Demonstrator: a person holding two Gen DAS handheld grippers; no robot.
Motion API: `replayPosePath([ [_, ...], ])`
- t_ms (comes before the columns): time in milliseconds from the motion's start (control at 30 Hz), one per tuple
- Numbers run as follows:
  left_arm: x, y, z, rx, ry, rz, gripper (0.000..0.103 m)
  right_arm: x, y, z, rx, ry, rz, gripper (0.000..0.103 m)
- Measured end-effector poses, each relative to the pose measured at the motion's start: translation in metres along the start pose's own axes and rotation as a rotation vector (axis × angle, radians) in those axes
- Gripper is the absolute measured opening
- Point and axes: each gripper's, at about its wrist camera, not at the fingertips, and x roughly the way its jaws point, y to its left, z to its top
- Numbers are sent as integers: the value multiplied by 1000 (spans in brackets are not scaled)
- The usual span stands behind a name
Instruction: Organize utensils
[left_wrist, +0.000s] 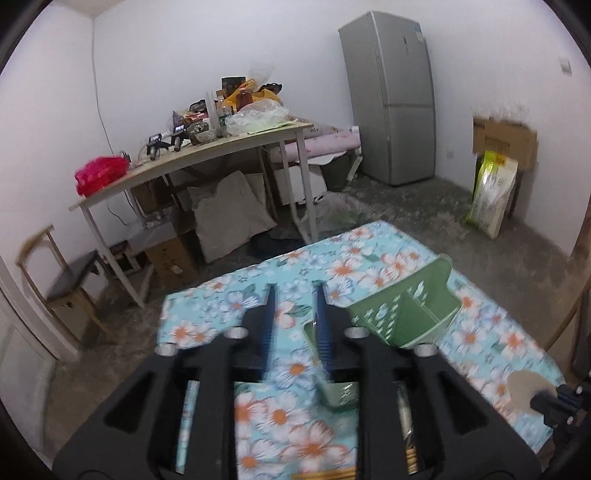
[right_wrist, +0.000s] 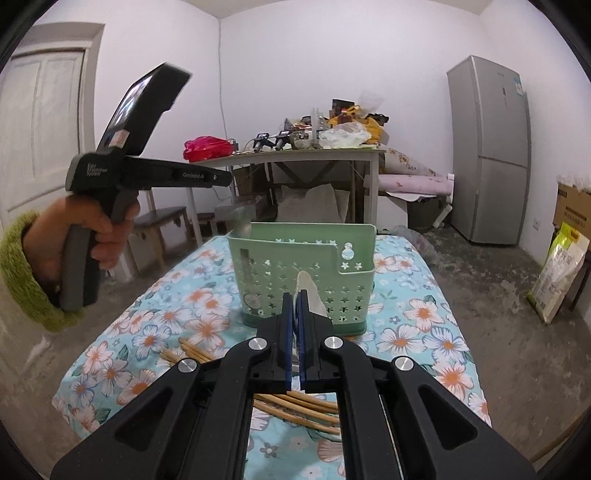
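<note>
The right gripper is pinched nearly closed on a pale, flat utensil, a spoon by the look of it, though I can't be sure. Its tip pokes up past the fingertips, right in front of the green holder on the flowered bench. The holder stands upright, with star holes in its wall and a divider inside; something greyish already stands in its far left corner.

The left gripper is held up off to the side by the person's hand, its jaws apart and nothing between them. In its own view the holder sits just right of its fingers.

The worry I see is the hold itself. The utensil is clamped low and leans to the right, so it could swivel or slip out as it goes up and over the rim. If its tip catches the front wall, the light plastic holder will likely tip or skid, as nothing steadies it; the free gripper is well apart from it.

A loose bundle of chopsticks lies on the cloth beneath the right gripper. A low swing could scatter them or roll them towards the bench edge. The divider also matters: dropped carelessly, the utensil may land in the wrong compartment.
</note>
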Motion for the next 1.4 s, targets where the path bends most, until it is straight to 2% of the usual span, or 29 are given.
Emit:
replayPosePath([
  [267,-16,31,-15,-157,-72,-44,59,-11,-34,22,118,-48,34,3],
  [400,-29,42,-37,-218,-84,-55,71,-23,-57,50,166,-136,70,3],
  [500,-36,42,-59,-251,-64,-77,78,-26,-72,80,181,-221,107,3],
  [567,-37,40,-73,-263,-34,-96,81,-22,-78,94,184,-254,128,3],
  [700,-38,28,-101,-270,30,-135,83,1,-93,121,245,-285,242,3],
  [833,-41,17,-119,-266,47,-155,85,29,-96,137,280,-302,336,3],
  [1000,-40,5,-134,-253,69,-193,87,68,-87,133,241,-272,341,3],
  [1100,-39,3,-140,-259,74,-206,88,95,-83,126,196,-233,309,3],
  [1300,-29,4,-151,-290,113,-212,89,136,-78,97,148,-105,270,3],
  [1400,-25,7,-156,-310,123,-204,89,142,-78,89,133,-60,259,3],
])
